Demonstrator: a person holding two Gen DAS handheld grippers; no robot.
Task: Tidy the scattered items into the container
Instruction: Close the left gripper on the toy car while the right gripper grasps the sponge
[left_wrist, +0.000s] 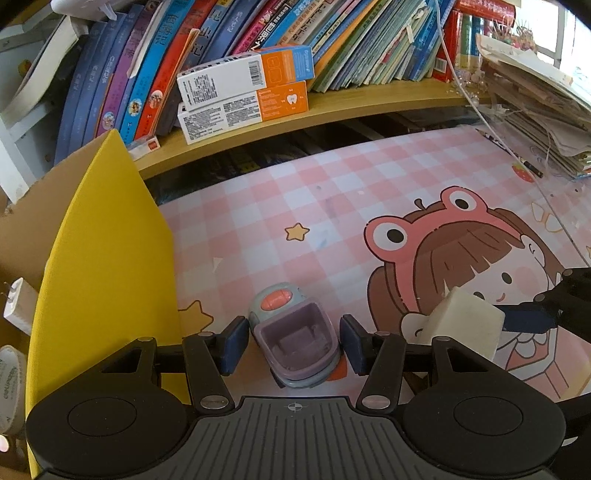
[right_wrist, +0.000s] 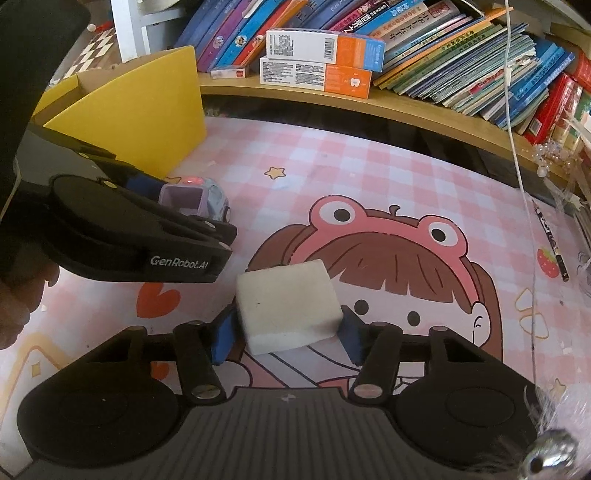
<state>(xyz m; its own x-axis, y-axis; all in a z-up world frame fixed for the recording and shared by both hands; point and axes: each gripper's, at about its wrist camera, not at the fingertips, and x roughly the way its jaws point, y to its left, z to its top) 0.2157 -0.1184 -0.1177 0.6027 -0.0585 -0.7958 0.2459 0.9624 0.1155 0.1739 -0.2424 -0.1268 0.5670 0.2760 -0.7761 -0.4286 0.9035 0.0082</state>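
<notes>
upper left, both views: yellow cardboard box (left_wrist: 107, 236), open, the likely container, near the toys for a short carry. lower centre, left wrist view: left gripper (left_wrist: 293, 341) straddles the toy car (left_wrist: 295, 332), pads apart and just beside its flanks, seemingly not yet pressing; the car's long axis runs up-frame, purple bucket nearest the camera. lower centre, right wrist view: right gripper (right_wrist: 288, 332) clamped on the white foam block (right_wrist: 290, 306), broad face up, long side spanning the pads.
</notes>
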